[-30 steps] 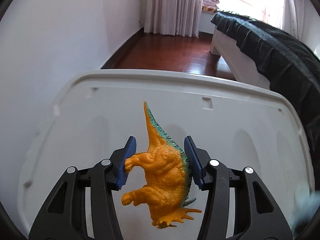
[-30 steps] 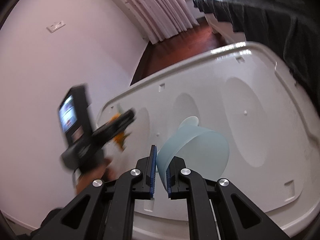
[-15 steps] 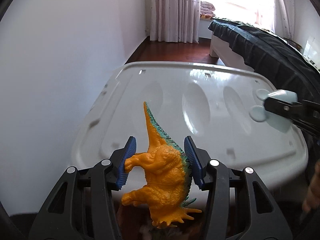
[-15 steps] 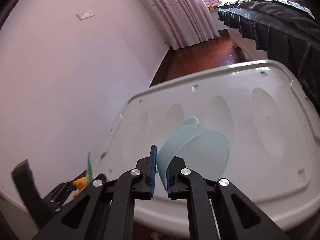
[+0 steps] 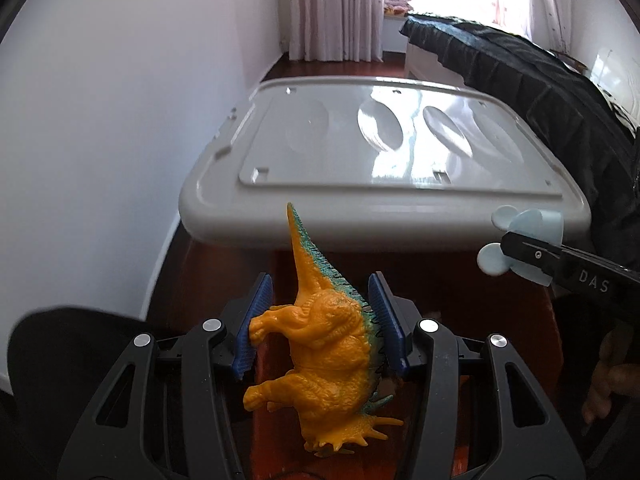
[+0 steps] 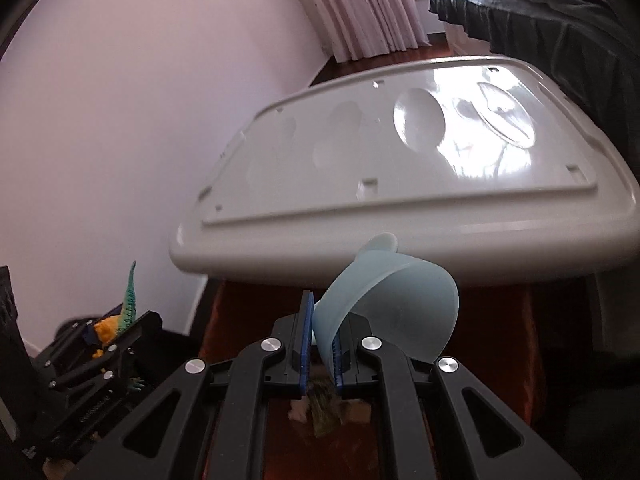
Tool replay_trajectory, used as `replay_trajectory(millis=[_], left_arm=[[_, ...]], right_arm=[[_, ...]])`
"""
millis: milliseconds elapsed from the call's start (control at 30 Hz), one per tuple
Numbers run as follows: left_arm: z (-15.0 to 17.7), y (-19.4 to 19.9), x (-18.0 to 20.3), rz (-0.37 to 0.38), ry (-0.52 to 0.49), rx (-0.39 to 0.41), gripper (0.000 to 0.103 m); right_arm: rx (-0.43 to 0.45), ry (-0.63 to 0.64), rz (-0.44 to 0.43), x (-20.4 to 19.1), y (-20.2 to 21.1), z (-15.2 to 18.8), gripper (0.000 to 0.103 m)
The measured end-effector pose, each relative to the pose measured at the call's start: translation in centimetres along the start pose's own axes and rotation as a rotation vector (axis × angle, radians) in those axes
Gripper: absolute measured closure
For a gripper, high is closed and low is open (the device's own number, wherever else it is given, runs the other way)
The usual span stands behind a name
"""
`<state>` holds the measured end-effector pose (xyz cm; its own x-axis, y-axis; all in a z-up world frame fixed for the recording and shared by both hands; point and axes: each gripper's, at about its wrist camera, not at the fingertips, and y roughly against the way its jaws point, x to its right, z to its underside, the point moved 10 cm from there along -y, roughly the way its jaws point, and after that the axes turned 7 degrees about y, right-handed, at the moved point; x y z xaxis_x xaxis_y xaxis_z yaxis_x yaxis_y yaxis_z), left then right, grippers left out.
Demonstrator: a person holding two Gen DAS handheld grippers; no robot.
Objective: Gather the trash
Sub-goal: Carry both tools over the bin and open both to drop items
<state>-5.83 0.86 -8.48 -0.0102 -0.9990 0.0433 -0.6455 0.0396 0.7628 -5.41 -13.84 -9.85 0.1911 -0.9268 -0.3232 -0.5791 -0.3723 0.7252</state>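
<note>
My left gripper (image 5: 320, 326) is shut on an orange toy dinosaur (image 5: 332, 344) with a green spiny back; its tail points up and away. My right gripper (image 6: 320, 344) is shut on the rim of a pale blue plastic cup (image 6: 396, 312) with round ears, which lies on its side. In the left wrist view the cup (image 5: 528, 236) and the right gripper's black finger show at the right. In the right wrist view the dinosaur (image 6: 116, 320) shows at the lower left. Both grippers hang over dark red floor, just in front of a white box lid (image 5: 380, 152).
The white lid (image 6: 400, 168) covers a low box against the white wall. A bed with a dark cover (image 5: 520, 68) runs along the right. Curtains (image 5: 336, 8) hang at the far window. Some scraps (image 6: 328, 412) lie on the wooden floor under my right gripper.
Both grippers have pulled back from above the white lid to the floor in front of it, each with its object held. The lid now looks farther away.
</note>
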Motion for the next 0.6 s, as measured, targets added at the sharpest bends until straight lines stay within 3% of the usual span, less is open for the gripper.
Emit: replay_trajectory(millis=[267,600], left_arm=[[3.5,-1.4,1.1,0.044,-0.035,-0.067,0.053],[6.2,-2.9,2.2,0.072,-0.078,-0.140,0.053]], right_arm=[[-0.016,0.023,0.050,-0.1,0.6,3.9,0.095],[-0.065,-0.004,0.066,1.1,0.1,6.1,0.095]])
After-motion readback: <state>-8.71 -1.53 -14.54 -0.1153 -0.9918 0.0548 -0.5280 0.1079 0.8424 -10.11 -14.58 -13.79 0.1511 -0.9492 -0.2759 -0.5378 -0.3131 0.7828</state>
